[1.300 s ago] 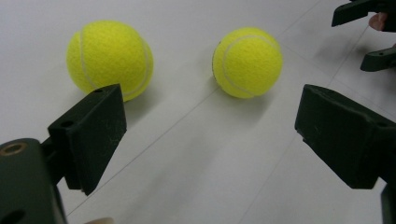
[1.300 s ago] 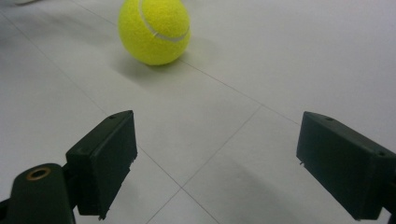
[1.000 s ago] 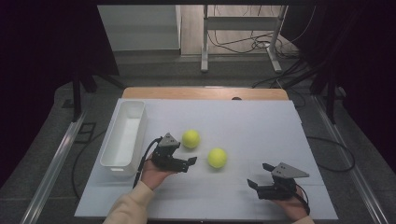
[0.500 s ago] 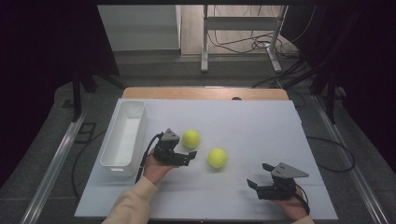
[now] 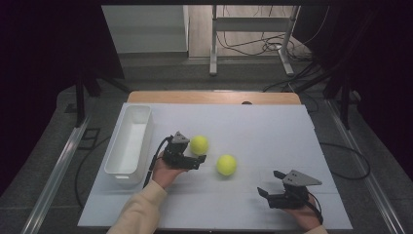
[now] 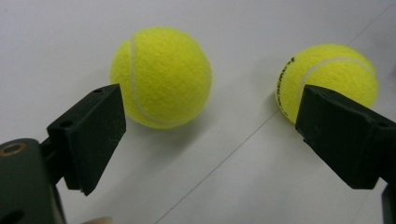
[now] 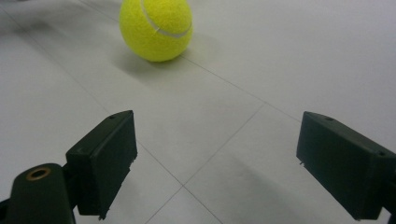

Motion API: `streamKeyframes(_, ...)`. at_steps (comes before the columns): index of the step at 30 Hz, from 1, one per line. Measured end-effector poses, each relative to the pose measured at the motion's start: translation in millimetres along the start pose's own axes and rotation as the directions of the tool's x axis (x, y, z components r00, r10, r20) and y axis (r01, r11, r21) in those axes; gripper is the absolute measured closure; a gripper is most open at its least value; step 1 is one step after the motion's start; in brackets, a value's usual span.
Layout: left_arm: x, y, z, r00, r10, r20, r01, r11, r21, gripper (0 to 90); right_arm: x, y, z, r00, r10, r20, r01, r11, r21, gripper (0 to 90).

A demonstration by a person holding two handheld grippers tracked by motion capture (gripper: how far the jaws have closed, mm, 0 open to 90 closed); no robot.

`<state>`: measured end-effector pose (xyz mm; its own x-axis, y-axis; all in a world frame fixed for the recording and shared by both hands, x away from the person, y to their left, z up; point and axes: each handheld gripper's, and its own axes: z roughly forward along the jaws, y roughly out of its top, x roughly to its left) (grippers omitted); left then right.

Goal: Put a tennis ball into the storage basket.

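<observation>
Two yellow tennis balls lie on the white table top (image 5: 253, 131). One ball (image 5: 199, 145) sits just beyond my left gripper (image 5: 198, 157), which is open and points right. The other ball (image 5: 226, 165) rests farther right. In the left gripper view the near ball (image 6: 161, 77) lies ahead of the left jaw, and the far ball (image 6: 327, 79) sits behind the right jaw; my left gripper (image 6: 217, 135) holds nothing. My right gripper (image 5: 270, 183) is open near the front right, pointing left. In the right gripper view a ball (image 7: 156, 28) lies well ahead of my right gripper (image 7: 224, 163).
A long white bin (image 5: 130, 145) stands at the left side of the table, close behind the left hand. Table legs and cables lie on the dark floor beyond the far edge.
My left gripper has edged slightly away from the person, closer to the near ball. The right gripper and both balls have stayed put.
</observation>
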<state>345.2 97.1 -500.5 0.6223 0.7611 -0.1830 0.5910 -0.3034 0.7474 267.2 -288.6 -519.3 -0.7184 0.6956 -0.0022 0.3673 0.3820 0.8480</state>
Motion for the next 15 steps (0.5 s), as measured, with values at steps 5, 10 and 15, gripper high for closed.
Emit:
streamKeyframes(5, 4.2, 0.2, 4.5, 0.9999, -0.009, -0.008, 0.009, 1.0000, 0.003, 9.4, 0.0, 0.0, 0.2, 1.0000, -0.002, 0.001, 0.002, 1.000, 0.003, 12.9)
streamKeyframes(10, 6.1, 0.4, 8.5, 0.9999, -0.010, -0.011, 0.010, 0.9999, 0.009, 9.5, 0.1, 0.0, 0.3, 1.0000, -0.002, -0.001, 0.002, 1.000, 0.002, 12.9)
streamKeyframes(15, 7.8, 3.3, 12.4, 0.9999, -0.012, -0.011, 0.013, 0.9998, 0.016, 9.4, -0.1, 0.0, 0.2, 1.0000, -0.002, -0.001, 0.002, 1.000, 0.005, 12.9)
